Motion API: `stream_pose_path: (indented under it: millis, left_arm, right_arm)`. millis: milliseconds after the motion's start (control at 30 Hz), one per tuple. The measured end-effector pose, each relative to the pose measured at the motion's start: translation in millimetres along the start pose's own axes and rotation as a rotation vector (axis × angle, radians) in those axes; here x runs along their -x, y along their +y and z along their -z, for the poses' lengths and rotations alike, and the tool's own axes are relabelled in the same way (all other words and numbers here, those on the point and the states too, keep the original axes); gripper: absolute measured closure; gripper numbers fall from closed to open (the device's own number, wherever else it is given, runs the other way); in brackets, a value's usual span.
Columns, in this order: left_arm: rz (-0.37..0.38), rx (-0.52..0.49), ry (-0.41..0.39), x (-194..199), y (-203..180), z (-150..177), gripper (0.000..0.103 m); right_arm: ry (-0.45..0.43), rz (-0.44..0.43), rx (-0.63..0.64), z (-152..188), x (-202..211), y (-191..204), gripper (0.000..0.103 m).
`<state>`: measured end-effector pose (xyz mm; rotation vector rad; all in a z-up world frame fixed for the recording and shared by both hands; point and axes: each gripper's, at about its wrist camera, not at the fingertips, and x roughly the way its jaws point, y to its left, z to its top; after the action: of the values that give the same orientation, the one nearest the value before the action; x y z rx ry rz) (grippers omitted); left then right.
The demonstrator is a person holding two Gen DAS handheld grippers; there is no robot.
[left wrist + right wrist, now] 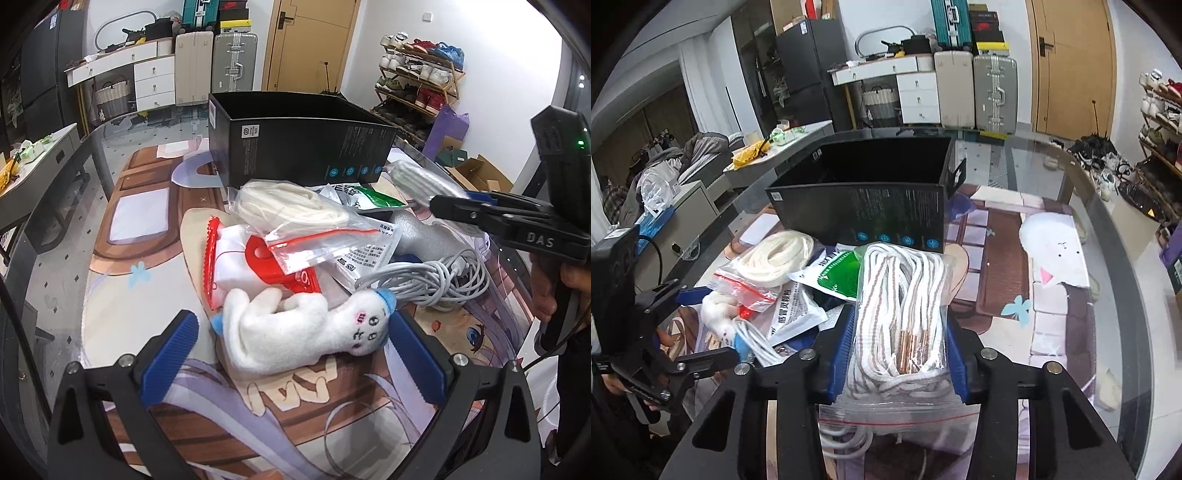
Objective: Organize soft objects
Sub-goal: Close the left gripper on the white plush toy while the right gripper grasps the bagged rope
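My right gripper (899, 354) is pinched onto the bag of striped laces (905, 314), blue pads (840, 354) pressing the clear plastic in from both sides, and the bag hangs lifted just in front of the black box (864, 206), whose open top sits right beyond it. The bag looks light and floppy; the plastic is slick, so I judge the squeeze has to catch the bundled cord inside, not just film, or it will slide. The zip end trails loose below my fingers.

My left gripper (291, 345) is spread wide, one pad on each side of the white plush toy (295, 328), which lies on the printed mat (140, 280) at the near edge of the pile. Neither pad seems to be pressing it. The plush looks soft, squashy and nearly weightless; I reckon the thick middle of the body is the spot, since the thin limbs would just fold away.

Beyond it the pile carries on: a red-and-white packet (236, 266), a zip bag of cream cord (291, 206), a green-and-white sachet (369, 197), and a grey cable (428, 284) coiled loosely, springy and apt to snag. The cream cord bag overlaps the packet, so I'd expect neighbours to drag along
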<state>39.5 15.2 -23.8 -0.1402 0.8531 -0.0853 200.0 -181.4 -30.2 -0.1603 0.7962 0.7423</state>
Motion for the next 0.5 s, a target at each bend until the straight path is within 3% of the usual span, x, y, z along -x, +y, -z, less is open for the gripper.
stream_pose_path:
  millis: [333,500]
  left_arm:
    - [0.016,-0.012,0.002,5,-9,1,0.0]
    - [-0.035,-0.024,0.013,-1,-15,0,0.0]
  right_arm:
    - [-0.052,-0.006,-0.026,9,22,5,0.058]
    - [-0.054,-0.005,-0.025,10,27,6,0.058]
